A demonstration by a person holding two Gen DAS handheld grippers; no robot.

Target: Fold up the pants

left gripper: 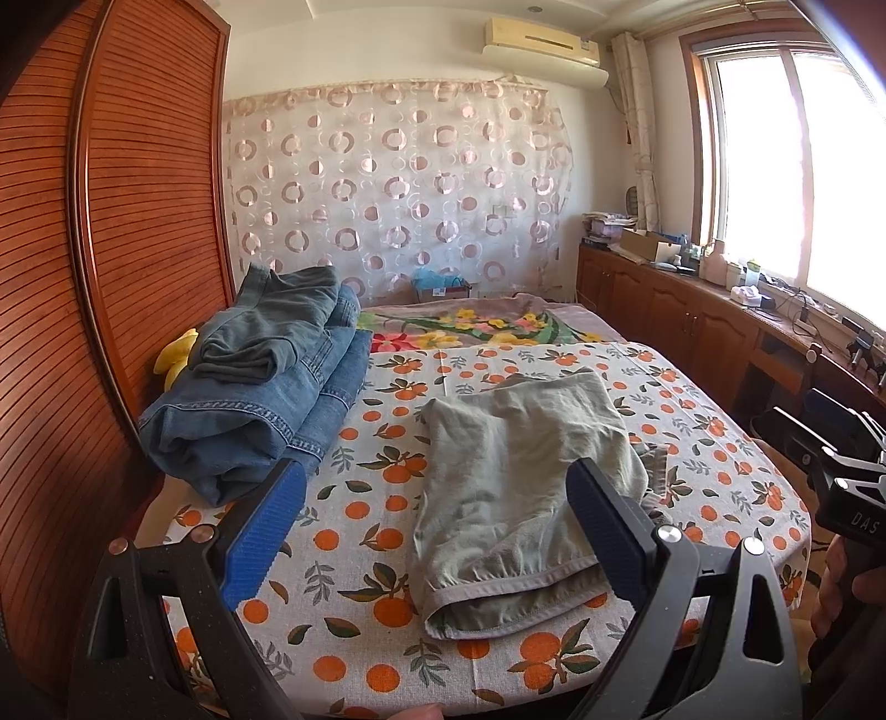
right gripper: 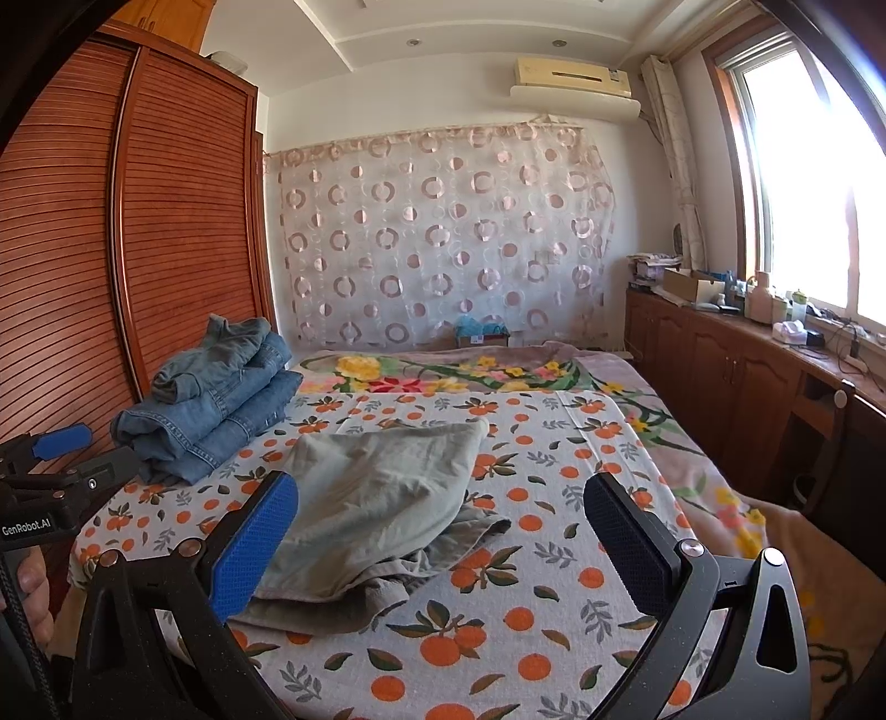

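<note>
I hold both tools over the near edge of the bed. My left gripper has its blue pads spread wide with nothing pinched; the grey-green pants lie on the cloth beyond and between them, and the right-hand pad covers part of their edge at about 3 o'clock. My right gripper is spread just as wide and empty; from its camera the pants sit at 10 o'clock from the middle of the view, partly behind the left pad.

The pants lie in a rumpled, partly doubled heap, waistband toward me. I cannot tell where the legs run, since the upper layer hides what is under it, and a darker bit of fabric pokes out at the side.

At 9 o'clock in the right wrist view the other tool enters, cut off by the frame, with fingers of my hand on its handle. In the left wrist view the right tool is only a dark bracket at 3 o'clock.

The orange-print sheet covers the near part of the bed; a floral blanket shows past it at 12 o'clock. A stack of folded jeans rests at 10 o'clock, beside the slatted wooden wardrobe. Something yellow peeks from behind the stack; I cannot make it out. A circle-patterned curtain hangs on the far wall, an air conditioner above it. The window at 2 o'clock is blown out white, and the clutter on the cabinets below is too small to name.
</note>
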